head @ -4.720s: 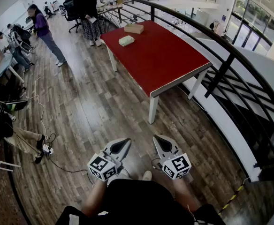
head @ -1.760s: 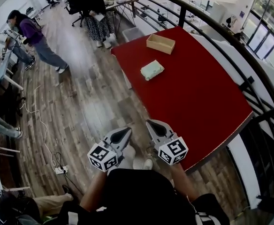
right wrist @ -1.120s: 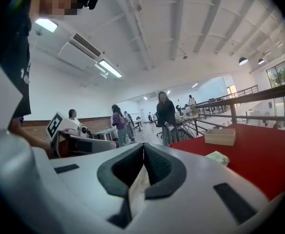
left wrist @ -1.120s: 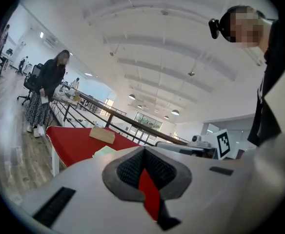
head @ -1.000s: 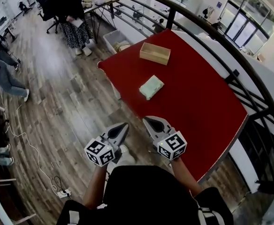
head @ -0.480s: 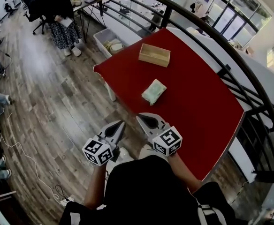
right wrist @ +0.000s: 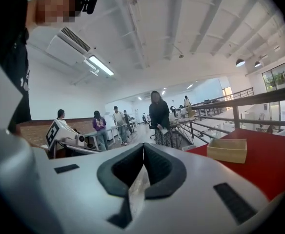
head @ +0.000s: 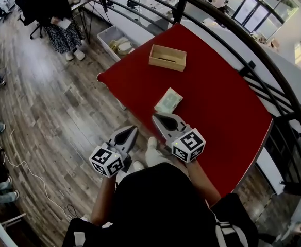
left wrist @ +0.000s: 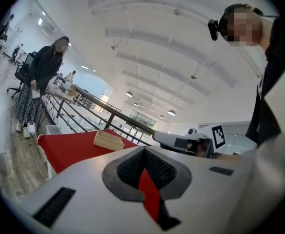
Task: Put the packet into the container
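The pale green packet (head: 168, 101) lies flat on the red table (head: 217, 102), near its front edge. The open wooden container (head: 167, 57) stands further back on the table; it also shows as the container (left wrist: 108, 139) in the left gripper view and the container (right wrist: 227, 150) in the right gripper view. My right gripper (head: 155, 117) is shut and empty, its tip just short of the packet. My left gripper (head: 134, 129) is shut and empty, held over the floor off the table's left edge. In their own views the left gripper (left wrist: 143, 152) and right gripper (right wrist: 143, 147) show their jaws meeting.
A black railing (head: 228, 24) runs along the table's far side. A grey bin (head: 117, 39) sits on the wooden floor past the table's left corner. A person in dark clothes (head: 52, 14) stands at the back left. More people (right wrist: 101, 128) stand at desks.
The table has come much closer as I walked up to it. Both grippers stayed shut; the right one now reaches the table's front edge near the packet.
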Tool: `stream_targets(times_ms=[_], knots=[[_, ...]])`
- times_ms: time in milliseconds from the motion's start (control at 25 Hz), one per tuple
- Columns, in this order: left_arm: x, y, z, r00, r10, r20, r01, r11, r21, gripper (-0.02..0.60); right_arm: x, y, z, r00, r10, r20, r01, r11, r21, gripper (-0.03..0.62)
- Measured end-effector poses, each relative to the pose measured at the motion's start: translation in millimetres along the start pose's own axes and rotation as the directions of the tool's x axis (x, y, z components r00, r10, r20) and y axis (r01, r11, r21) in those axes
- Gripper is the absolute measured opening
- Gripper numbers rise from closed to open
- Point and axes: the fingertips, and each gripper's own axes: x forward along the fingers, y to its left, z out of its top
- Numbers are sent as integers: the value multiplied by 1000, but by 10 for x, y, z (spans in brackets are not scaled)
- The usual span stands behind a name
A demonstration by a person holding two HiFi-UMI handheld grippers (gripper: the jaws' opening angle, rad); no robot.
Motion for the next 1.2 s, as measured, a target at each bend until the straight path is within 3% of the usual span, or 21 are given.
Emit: stream_targets(times_ms=[160, 360, 560, 760, 920, 1200], knots=[[330, -39, 260, 999, -45, 11, 45, 997, 57, 2, 180, -186, 256, 999, 27, 40, -25, 999, -35, 20], [661, 5, 417, 998, -61, 10, 59, 990, 124, 2, 143, -646, 289, 998, -20, 59, 21, 1000, -9, 20], [1073, 0, 414, 997, -63, -46, 70, 980, 186, 2, -17, -1117, 220, 996, -64, 55, 63, 998, 19, 20], [1395, 53, 365, 991, -79, -108, 94, 985, 145, 2, -6, -1385, 127, 997, -66, 32, 64, 996, 66, 20], [1623, 217, 374, 989, -58, -137, 80, 984, 157, 2, 69, -1642, -21, 997, -65, -28, 66, 997, 37, 20], [1752, 441, 171, 983, -46, -179, 63, 994, 93, 2, 49, -1785, -370, 980, 38, -197, -46, 998, -35, 21]])
